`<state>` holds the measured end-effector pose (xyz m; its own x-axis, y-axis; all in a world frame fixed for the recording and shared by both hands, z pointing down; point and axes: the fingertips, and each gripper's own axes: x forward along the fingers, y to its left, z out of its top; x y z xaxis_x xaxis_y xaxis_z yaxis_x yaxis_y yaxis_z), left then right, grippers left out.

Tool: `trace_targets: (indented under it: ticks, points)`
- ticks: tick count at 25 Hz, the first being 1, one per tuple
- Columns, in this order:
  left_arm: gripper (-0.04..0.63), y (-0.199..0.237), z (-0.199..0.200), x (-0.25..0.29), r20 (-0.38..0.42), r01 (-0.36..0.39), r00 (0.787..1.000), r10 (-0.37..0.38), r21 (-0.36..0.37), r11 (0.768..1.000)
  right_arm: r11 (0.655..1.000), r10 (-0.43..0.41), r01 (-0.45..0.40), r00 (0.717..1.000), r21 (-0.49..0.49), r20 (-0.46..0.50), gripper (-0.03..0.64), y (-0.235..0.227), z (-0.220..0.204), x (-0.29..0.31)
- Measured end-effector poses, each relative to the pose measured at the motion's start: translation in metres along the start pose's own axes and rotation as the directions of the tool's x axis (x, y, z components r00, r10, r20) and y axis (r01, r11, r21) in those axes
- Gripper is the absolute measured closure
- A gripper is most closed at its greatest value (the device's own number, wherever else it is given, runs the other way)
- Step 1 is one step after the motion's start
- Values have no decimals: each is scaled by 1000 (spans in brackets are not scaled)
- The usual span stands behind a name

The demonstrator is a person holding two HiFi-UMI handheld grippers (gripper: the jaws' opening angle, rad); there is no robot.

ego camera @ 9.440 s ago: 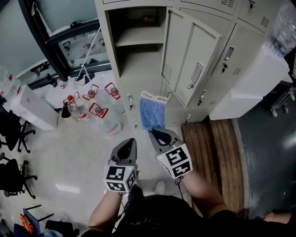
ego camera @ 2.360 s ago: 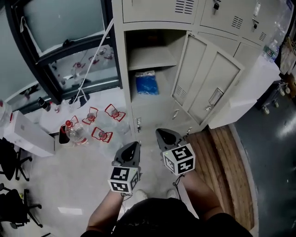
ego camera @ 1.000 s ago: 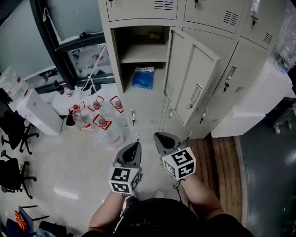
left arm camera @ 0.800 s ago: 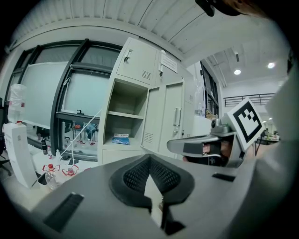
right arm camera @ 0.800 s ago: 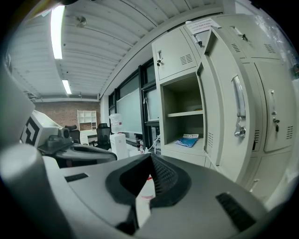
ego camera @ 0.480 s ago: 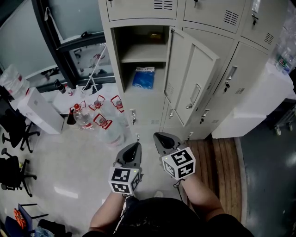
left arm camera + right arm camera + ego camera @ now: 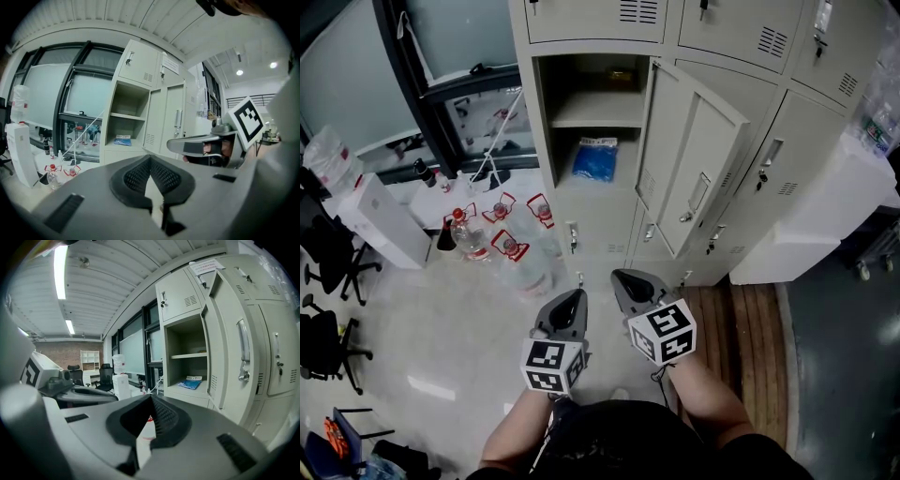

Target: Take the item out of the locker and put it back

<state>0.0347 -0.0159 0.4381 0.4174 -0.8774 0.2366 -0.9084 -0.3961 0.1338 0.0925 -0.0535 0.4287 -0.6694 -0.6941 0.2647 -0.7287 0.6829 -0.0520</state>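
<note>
A blue packet [image 7: 595, 158] lies on the lower shelf of the open locker [image 7: 551, 127]; it also shows as a blue packet [image 7: 123, 139] in the left gripper view and a blue packet [image 7: 191, 383] in the right gripper view. The locker door [image 7: 694, 159] stands swung open to the right. My left gripper [image 7: 569, 300] and right gripper [image 7: 622, 279] hang side by side well in front of the locker, low over the floor. Both are shut and hold nothing.
Several large water bottles with red handles [image 7: 502, 239] stand on the floor left of the locker, beside a white box [image 7: 380, 220]. Office chairs [image 7: 328, 272] sit at far left. A wooden pallet [image 7: 750, 347] lies right of the grippers under a white unit [image 7: 811, 220].
Since the oldest frame the blue packet left my right gripper and lies on the locker shelf. Over the last second the grippers have hardly moved; the view shifted slightly.
</note>
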Motion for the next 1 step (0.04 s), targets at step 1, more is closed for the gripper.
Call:
trace_targets:
  ticks: [1]
  points:
    - [592,-1,0,-1,0,0,1000,0,0,1000,1000,1,-1,1000,0,0,617,0,0,-1]
